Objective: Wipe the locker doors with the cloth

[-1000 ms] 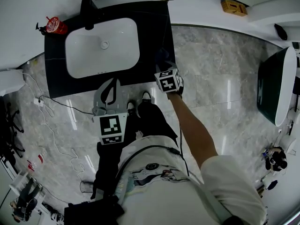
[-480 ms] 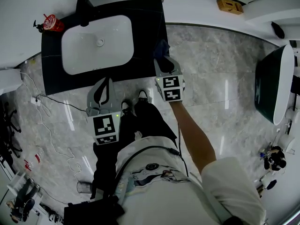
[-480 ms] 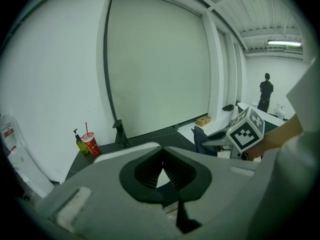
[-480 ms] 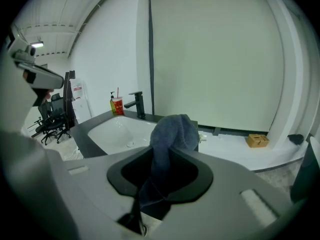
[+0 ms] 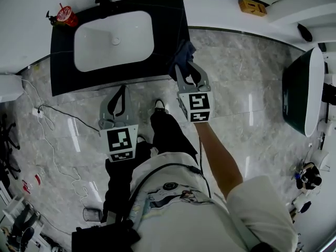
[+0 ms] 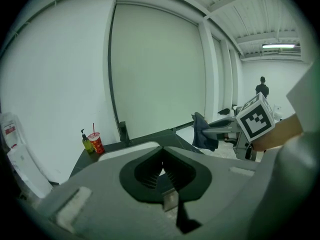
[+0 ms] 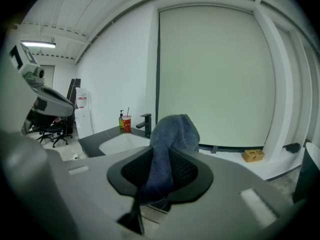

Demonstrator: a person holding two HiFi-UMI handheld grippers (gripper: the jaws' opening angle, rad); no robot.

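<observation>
Lifts blue cloth [image 5: 183, 53] higher at frame centre than 1 second ago, pinching it in right gripper [image 5: 185, 70] by black counter [image 5: 170, 30] edge; keeps left gripper [image 5: 122, 91] pressed together, empty, lower left; suggests carry phase, wiping not begun.

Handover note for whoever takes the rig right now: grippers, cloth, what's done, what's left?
Left gripper: shut, empty.
Right gripper: shut on the dark blue cloth, held up by the right edge of the black sink counter in the head view.
Done: cloth is in hand.
Left: all the wiping; no locker door can be made out in any view.
</observation>
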